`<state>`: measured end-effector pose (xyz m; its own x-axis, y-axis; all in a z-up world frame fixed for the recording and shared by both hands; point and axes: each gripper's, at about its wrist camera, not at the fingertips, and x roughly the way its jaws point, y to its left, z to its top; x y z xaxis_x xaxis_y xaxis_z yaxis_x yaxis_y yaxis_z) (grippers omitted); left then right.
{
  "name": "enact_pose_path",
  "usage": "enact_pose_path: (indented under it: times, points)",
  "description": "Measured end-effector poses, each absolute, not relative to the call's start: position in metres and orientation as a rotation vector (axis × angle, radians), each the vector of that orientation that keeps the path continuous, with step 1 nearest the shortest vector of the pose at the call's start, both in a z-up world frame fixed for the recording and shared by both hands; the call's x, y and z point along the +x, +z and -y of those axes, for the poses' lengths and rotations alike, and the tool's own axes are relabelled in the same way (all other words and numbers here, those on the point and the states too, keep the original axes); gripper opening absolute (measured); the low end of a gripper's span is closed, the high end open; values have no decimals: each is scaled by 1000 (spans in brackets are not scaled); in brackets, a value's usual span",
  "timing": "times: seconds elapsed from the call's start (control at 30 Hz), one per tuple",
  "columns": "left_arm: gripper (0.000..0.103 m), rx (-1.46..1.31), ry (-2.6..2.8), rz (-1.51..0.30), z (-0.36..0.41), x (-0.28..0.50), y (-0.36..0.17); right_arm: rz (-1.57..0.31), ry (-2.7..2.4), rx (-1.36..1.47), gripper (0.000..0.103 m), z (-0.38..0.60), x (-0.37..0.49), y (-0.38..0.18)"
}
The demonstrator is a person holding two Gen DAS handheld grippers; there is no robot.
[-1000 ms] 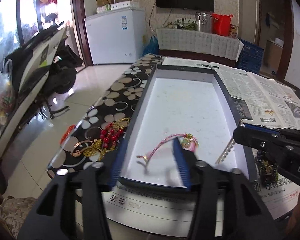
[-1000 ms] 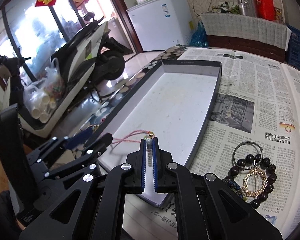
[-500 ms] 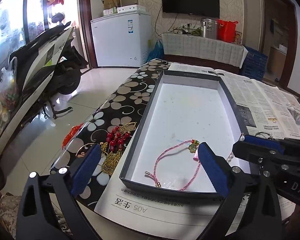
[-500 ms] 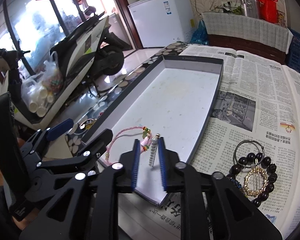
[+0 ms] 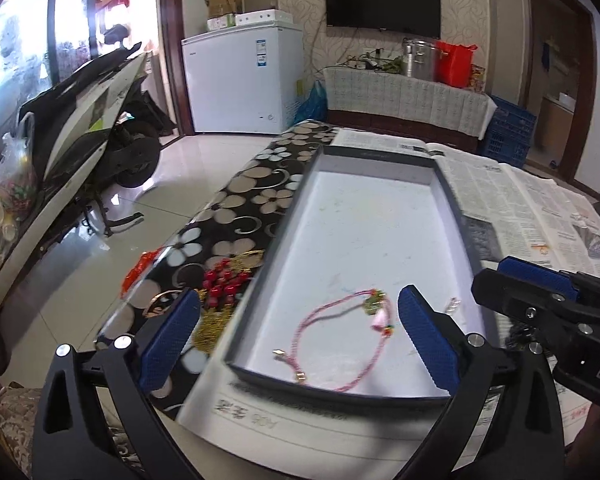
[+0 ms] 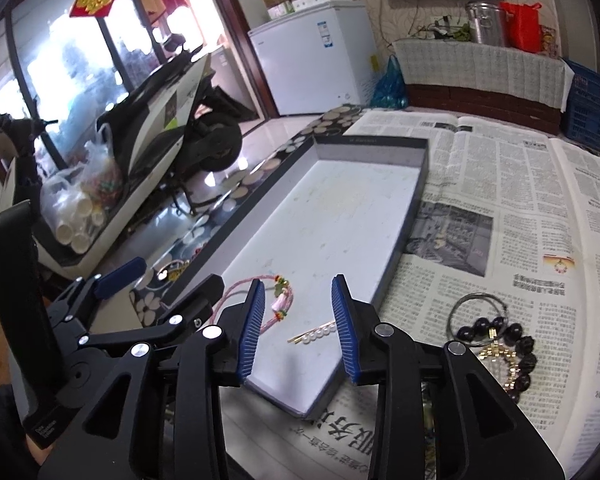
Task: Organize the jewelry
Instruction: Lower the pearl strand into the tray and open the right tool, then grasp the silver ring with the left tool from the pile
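Left wrist view: the left gripper [image 5: 296, 336], with blue ribbed pads, is spread wide and holds nothing. Ahead of it a long shallow grey box with a white floor [image 5: 446, 184] lies on a spread newspaper [image 5: 516, 200]. A pink braided cord bracelet with a small green and gold charm [image 5: 340, 336] lies loose on the box floor near the closest end. A short pearl hair pin [image 5: 452, 305] lies to its right, partly hidden behind the right pad. Left of the box, red beads and a gold chain [image 5: 220, 300] rest on a black tablecloth with pale flowers [image 5: 240, 216]. The right gripper enters from the right edge.

Right wrist view: the right gripper [image 6: 300, 330] is released, its pads well apart, hovering over the near corner of the box [image 6: 416, 204]. The pearl hair pin [image 6: 314, 333] lies on the box floor between the pads, touching neither. The pink bracelet [image 6: 278, 298] lies just left of it. On the newspaper [image 6: 520, 208] to the right sit a thin silver wire ring [image 6: 464, 308] and a dark round-bead bracelet with gold pieces [image 6: 516, 350], touching one another. The left gripper [image 6: 160, 282] shows at lower left, also open.
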<state>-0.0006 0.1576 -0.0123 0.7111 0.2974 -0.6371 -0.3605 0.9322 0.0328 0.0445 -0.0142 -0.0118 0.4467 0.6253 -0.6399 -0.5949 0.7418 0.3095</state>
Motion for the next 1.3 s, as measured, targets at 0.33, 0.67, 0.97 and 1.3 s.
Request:
enact_pose_path:
  times: [0.33,0.67,0.97,1.3]
  points:
    - [98,-1,322,-677,-121,8,-4,-754,685,129,48,62,55,4]
    - [98,-14,200,-713,-91,19,4,-782,540,173,72,126,72,-10]
    - [98,230,-195,-684,-21,27,17,-767,465,211,72,189,80,-8]
    - [76,147,-302,-858,-1,88,-15,-771,435,213,72,223,82,-12]
